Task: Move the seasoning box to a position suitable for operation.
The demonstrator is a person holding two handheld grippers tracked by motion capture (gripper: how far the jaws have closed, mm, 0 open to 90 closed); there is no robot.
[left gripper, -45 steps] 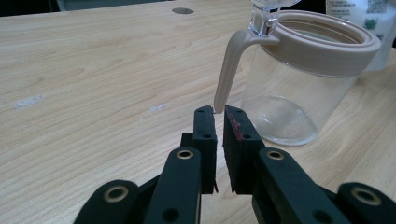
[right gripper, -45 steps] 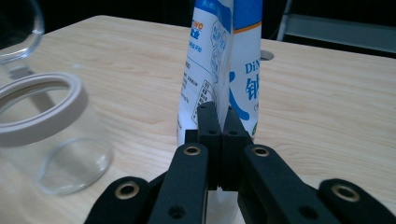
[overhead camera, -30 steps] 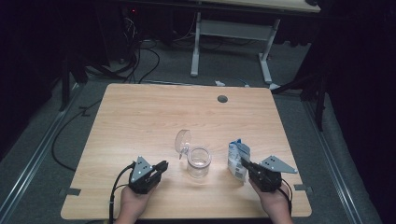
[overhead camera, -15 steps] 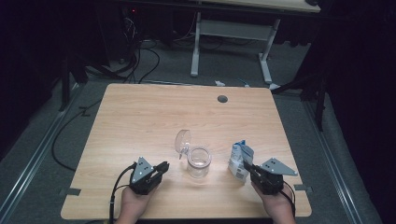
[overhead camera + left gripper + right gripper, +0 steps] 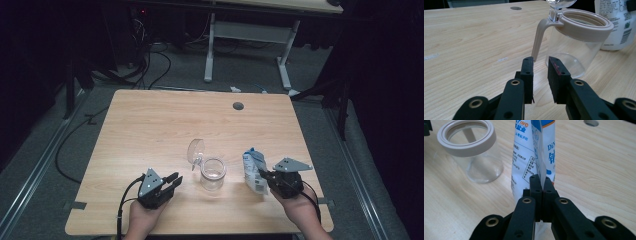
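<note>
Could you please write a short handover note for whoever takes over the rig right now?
Left gripper: open, empty, jaws just short of the glass jar's beige handle.
Right gripper: shut on the white-and-blue pouch, held upright on the table right of the jar.
The jar's hinged lid is flipped open and the jar looks empty.
Done: pouch gripped, lid open.
Left, probably: steady the jar, then pour the pouch in.

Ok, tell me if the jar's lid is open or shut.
Open. The clear lid stands flipped up behind the jar, leaving its beige-rimmed mouth uncovered.

Second desk [image 5: 240,5], cables [image 5: 145,60] on floor beyond table.
</note>
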